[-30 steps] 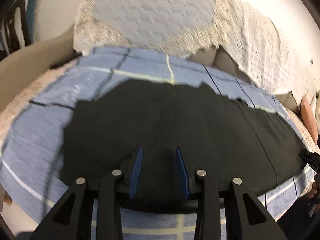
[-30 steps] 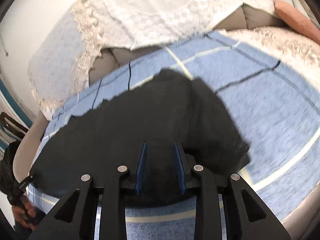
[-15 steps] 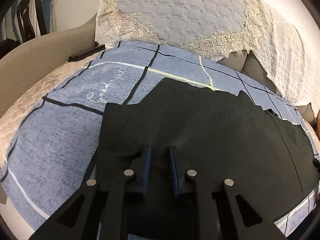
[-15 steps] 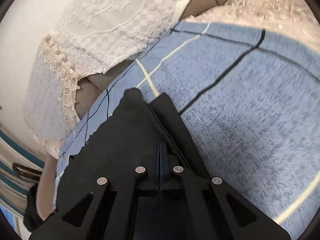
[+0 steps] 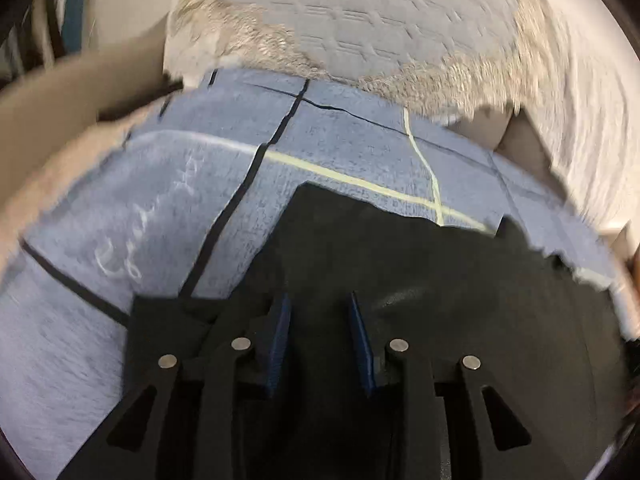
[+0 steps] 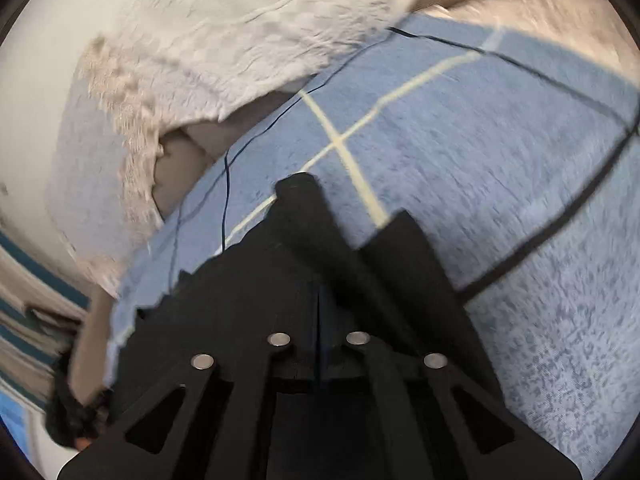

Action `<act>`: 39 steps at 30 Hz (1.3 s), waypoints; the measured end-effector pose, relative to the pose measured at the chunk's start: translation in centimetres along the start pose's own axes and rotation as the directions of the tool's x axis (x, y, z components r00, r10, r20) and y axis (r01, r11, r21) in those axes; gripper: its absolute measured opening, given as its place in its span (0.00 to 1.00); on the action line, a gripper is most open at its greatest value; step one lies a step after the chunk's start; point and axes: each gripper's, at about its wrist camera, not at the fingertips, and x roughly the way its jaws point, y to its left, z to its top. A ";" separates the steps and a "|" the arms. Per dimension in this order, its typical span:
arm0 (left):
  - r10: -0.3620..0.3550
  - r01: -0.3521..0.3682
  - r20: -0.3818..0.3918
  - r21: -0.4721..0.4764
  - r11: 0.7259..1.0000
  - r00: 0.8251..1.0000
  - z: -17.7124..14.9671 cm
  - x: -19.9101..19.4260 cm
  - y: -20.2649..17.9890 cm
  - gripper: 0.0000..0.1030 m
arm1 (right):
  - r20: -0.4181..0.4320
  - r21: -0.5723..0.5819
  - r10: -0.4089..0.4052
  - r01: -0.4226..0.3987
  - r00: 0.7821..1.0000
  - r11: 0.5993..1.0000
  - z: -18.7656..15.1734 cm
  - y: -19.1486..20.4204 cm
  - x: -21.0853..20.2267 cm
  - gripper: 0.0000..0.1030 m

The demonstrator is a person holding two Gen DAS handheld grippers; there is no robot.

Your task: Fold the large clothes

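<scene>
A large black garment [image 5: 420, 272] lies spread on a blue checked sheet [image 5: 168, 208]. In the left wrist view my left gripper [image 5: 318, 312] is open, its blue pads [image 5: 282, 332] apart just above the garment's near edge, holding nothing. In the right wrist view the garment [image 6: 288, 264] shows with a narrow folded end pointing away. My right gripper [image 6: 318, 300] has its jaws pressed together over the garment's near edge; the cloth between them cannot be made out against the black fingers.
A quilted grey cushion with lace trim [image 5: 360, 12] and a white lace throw [image 6: 224, 20] lie along the sofa back [image 5: 516, 136]. The blue sheet [image 6: 500, 168] stretches to the right. A beige armrest [image 5: 60, 80] stands at left.
My left gripper was open, shut half a second ago, and is open again. My right gripper shut and stays shut. Both views are blurred by motion; the garment's right end now lies folded narrow.
</scene>
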 end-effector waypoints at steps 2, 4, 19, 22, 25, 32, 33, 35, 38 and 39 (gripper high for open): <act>-0.002 0.002 0.027 -0.014 1.000 1.000 -0.3 -0.3 0.3 0.28 | 0.020 -0.027 -0.025 0.026 0.999 0.999 -0.1 0.3 -0.1 0.00; 0.002 -0.001 0.025 -0.023 1.000 1.000 -0.4 0.0 0.5 0.26 | 0.030 -0.037 -0.037 0.038 0.999 0.999 -0.2 0.3 -0.1 0.00; -0.013 0.010 0.071 0.046 0.999 0.997 -0.5 -5.4 -1.6 0.44 | 0.059 -0.202 -0.061 0.072 0.996 0.977 -1.9 6.4 -3.9 0.23; -0.021 0.016 0.117 0.044 0.999 0.993 -1.8 -8.3 -0.4 0.61 | 0.053 -0.327 -0.021 0.037 0.998 0.944 -5.5 10.5 -5.8 0.40; 0.013 -0.014 0.118 0.002 1.000 0.993 -2.7 -9.2 1.7 0.63 | 0.011 -0.391 0.019 -0.013 1.000 0.920 -9.0 12.9 -6.1 0.45; 0.030 -0.026 0.052 -0.068 0.997 0.998 -4.6 -7.4 4.4 0.64 | -0.108 -0.481 0.078 -0.121 0.991 0.868 -14.8 17.8 -4.2 0.45; 0.025 -0.021 0.051 -0.080 0.997 0.998 -4.4 -7.2 4.6 0.64 | -0.116 -0.497 0.075 -0.123 0.990 0.859 -15.2 18.5 -3.8 0.45; 0.022 -0.016 0.073 -0.084 0.996 0.997 -4.1 -7.3 4.8 0.64 | -0.138 -0.509 0.082 -0.141 0.987 0.849 -16.0 19.5 -3.2 0.45; 0.009 -0.006 0.033 -0.100 0.995 0.999 -3.7 -6.0 5.3 0.65 | -0.169 -0.516 0.090 -0.166 0.982 0.840 -16.9 20.9 -2.3 0.45; -0.015 0.015 0.000 -0.130 0.991 1.000 -3.9 -5.4 5.7 0.65 | -0.173 -0.523 0.091 -0.170 0.981 0.835 -17.2 21.4 -2.0 0.45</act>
